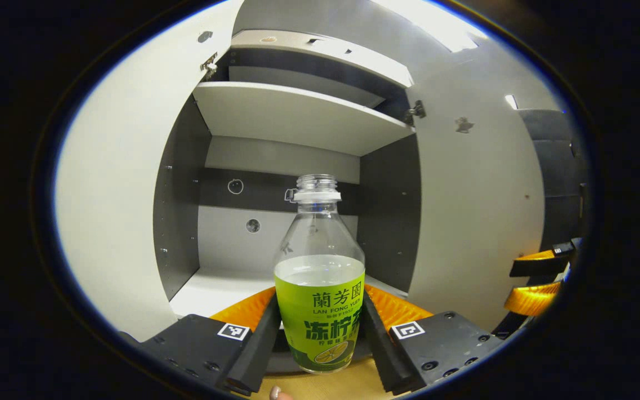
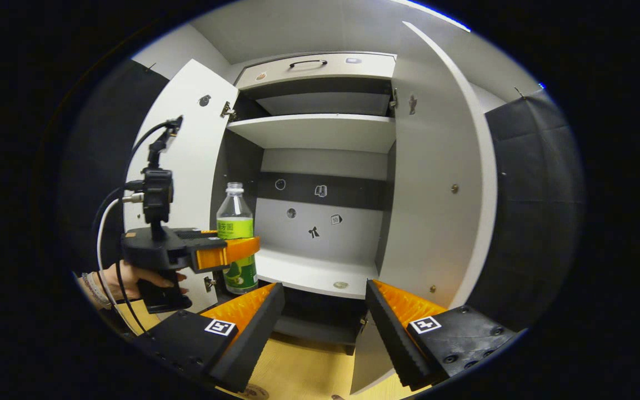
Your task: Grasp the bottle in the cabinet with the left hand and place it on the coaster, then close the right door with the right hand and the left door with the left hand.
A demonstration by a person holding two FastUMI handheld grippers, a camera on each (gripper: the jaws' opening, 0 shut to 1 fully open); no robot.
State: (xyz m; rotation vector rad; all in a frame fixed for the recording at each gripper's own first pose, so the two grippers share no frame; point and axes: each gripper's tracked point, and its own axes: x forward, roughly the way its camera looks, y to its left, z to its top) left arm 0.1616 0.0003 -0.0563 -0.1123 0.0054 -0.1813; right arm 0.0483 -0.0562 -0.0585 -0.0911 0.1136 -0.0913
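A clear, uncapped bottle (image 1: pixel 320 300) with a green label is about half full of liquid. My left gripper (image 1: pixel 320 311) is shut on its labelled body, one finger on each side. In the right gripper view the bottle (image 2: pixel 236 233) hangs upright in the left gripper (image 2: pixel 225 253), in front of the cabinet's lower left corner and off the cabinet floor (image 2: pixel 309 272). A hand (image 2: pixel 131 278) holds that gripper. My right gripper (image 2: pixel 325 289) is open and holds nothing, low in front of the cabinet's middle. Both doors stand open: the left door (image 2: pixel 192 139) and the right door (image 2: pixel 436 183).
A white shelf (image 2: pixel 320 130) spans the cabinet above the lower compartment. A small round object (image 2: pixel 340 285) lies near the cabinet floor's front edge. A wooden tabletop (image 2: pixel 309 366) lies below the cabinet. The right gripper (image 1: pixel 536 278) shows at the left gripper view's right edge.
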